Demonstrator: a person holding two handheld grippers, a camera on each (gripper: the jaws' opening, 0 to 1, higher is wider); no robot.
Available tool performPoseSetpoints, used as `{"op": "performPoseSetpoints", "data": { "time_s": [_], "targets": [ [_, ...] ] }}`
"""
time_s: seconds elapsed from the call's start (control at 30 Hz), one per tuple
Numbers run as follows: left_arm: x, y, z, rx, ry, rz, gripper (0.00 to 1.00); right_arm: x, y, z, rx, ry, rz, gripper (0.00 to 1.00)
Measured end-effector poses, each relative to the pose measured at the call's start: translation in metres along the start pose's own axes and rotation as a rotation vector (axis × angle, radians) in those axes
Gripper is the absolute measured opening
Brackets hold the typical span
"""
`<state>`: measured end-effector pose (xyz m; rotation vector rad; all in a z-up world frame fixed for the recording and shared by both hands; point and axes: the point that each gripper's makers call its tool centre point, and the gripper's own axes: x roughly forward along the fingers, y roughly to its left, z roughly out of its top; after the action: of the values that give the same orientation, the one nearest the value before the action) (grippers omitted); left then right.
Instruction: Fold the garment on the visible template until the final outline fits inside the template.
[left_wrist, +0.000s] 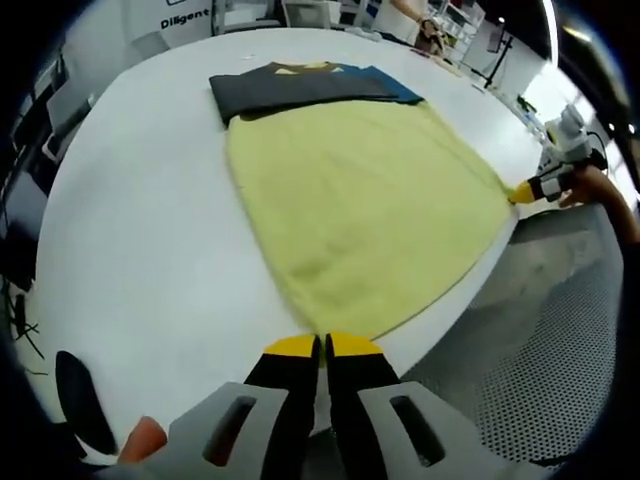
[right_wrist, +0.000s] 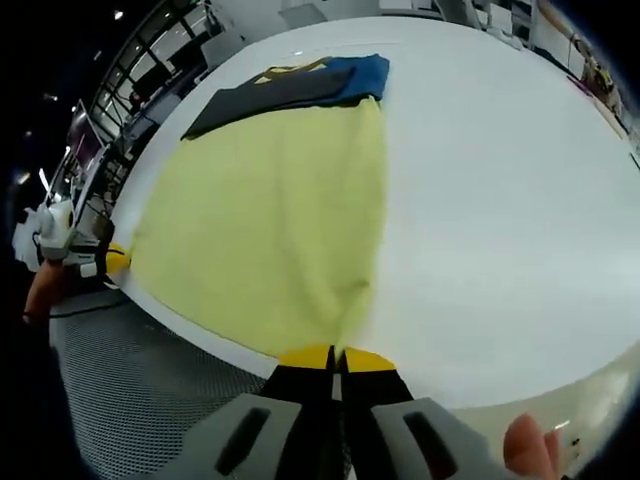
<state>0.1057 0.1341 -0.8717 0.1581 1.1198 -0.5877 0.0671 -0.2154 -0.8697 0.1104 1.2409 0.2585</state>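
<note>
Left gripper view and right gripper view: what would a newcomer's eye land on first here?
The big yellow garment spread flat over the white table, its near edge at the table's rim. Each claw is shut on a corner of that edge: the left claw at the bottom of its own view, the right claw likewise. Beyond the yellow cloth's far end lie folded dark and blue garments.

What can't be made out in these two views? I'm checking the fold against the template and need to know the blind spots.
- Template outline: no marking can be made out on the white table; the yellow garment may cover it.
- Dark folded clothes: their near edge lies under the yellow garment in the left gripper view.
- Grasped cloth edges: hidden between the left gripper and right gripper tips.
</note>
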Motion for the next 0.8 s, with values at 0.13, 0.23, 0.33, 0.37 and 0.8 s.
{"op": "performPoseSetpoints", "data": {
  "time_s": [0.13, 0.23, 0.33, 0.37, 0.8],
  "targets": [
    [-0.002, -0.005, -0.002, 0.002, 0.012, -0.006, 0.00, 0.001, -0.001, -0.003, 0.011, 0.017, -0.002, 0.00],
    [-0.002, -0.007, -0.005, 0.010, 0.028, -0.014, 0.00, 0.000, -0.004, -0.002, -0.003, 0.020, -0.017, 0.00],
    [-0.002, -0.008, -0.007, 0.011, 0.041, -0.021, 0.00, 0.000, -0.004, -0.002, -0.002, 0.022, -0.020, 0.00],
    [-0.002, -0.009, -0.008, 0.012, 0.045, -0.024, 0.00, 0.000, -0.004, -0.003, -0.002, 0.023, -0.021, 0.00],
    [-0.012, -0.021, -0.005, 0.002, 0.042, -0.041, 0.00, -0.009, -0.009, 0.004, 0.011, 0.005, -0.026, 0.00]
  ]
}}
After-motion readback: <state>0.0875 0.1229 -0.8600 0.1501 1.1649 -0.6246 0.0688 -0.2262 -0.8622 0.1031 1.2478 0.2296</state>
